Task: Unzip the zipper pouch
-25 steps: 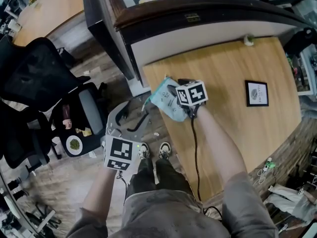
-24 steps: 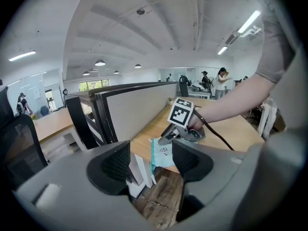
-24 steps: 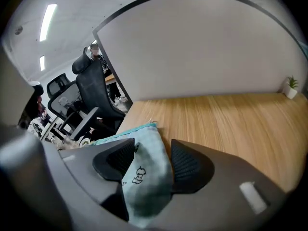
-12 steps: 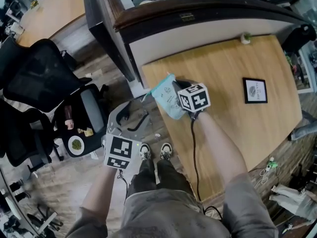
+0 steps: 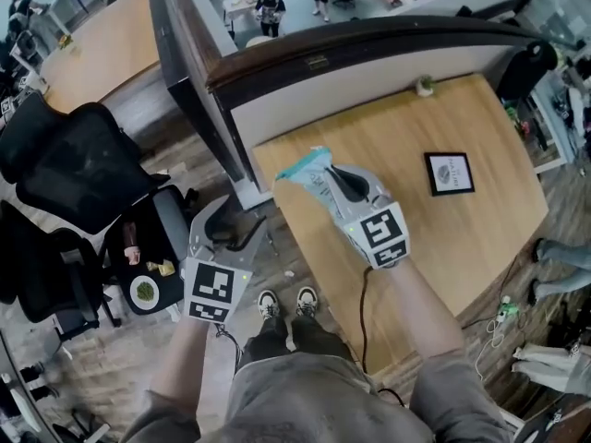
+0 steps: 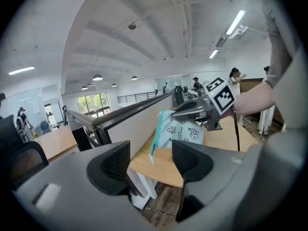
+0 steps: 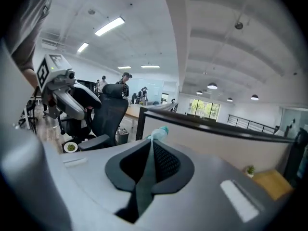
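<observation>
There is one pouch (image 5: 312,185) and there are two tools. The right tool (image 5: 334,181) is squeezed shut on the pouch, up over the table (image 5: 462,247) corner. The left tool (image 6: 153,160) is wide open and holds nothing, beside the table. One picture frame (image 5: 450,173) lies on the table. One black chair (image 5: 74,164) stands at the left.

Wooden table (image 5: 397,132) with framed picture (image 5: 450,173)

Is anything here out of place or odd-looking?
Yes: the light blue pouch is off the table, dangling askew in the air, pinched by one edge in the right claw. The left claw is open and empty. A small plate with something green sits on a dark seat.
</observation>
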The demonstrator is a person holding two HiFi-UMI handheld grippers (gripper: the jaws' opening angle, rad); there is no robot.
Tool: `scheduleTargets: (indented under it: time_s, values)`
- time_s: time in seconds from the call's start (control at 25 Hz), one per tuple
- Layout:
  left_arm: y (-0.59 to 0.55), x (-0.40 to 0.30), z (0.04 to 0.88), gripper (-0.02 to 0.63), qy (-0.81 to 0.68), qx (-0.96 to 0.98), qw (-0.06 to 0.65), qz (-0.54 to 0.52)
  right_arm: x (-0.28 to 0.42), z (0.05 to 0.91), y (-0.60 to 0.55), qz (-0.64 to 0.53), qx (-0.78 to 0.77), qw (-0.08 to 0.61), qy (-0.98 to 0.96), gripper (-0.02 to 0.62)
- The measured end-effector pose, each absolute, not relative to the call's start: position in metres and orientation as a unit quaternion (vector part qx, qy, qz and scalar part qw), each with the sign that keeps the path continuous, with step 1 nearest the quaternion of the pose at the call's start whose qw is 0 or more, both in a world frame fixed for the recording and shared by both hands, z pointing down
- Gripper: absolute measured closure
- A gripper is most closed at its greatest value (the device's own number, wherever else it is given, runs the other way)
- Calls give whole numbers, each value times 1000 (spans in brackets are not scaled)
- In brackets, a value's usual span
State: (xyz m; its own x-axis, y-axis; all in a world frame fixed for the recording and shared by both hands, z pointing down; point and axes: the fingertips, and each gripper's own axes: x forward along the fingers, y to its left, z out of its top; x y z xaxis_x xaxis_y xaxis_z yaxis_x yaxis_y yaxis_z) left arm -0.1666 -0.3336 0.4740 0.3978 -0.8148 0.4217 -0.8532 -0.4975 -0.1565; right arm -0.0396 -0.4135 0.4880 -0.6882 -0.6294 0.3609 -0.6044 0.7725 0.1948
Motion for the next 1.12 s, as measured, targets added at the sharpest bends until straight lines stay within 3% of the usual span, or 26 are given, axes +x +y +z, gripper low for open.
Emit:
scheduleTargets:
  time_s: [0.4,0.92,1.12]
  values:
    - [-294,-145,396,334,-472,861,-7,190,-12,379,-316,-67,343,125,-928,580]
    - [-260,-115,348,399,-394,904,-59,157,-9,356,-239,-71,290,134,-945,580]
    - [-253,-81,327,411,-313,926,-141,156,-10,345,-226,-85,249,138,-955,580]
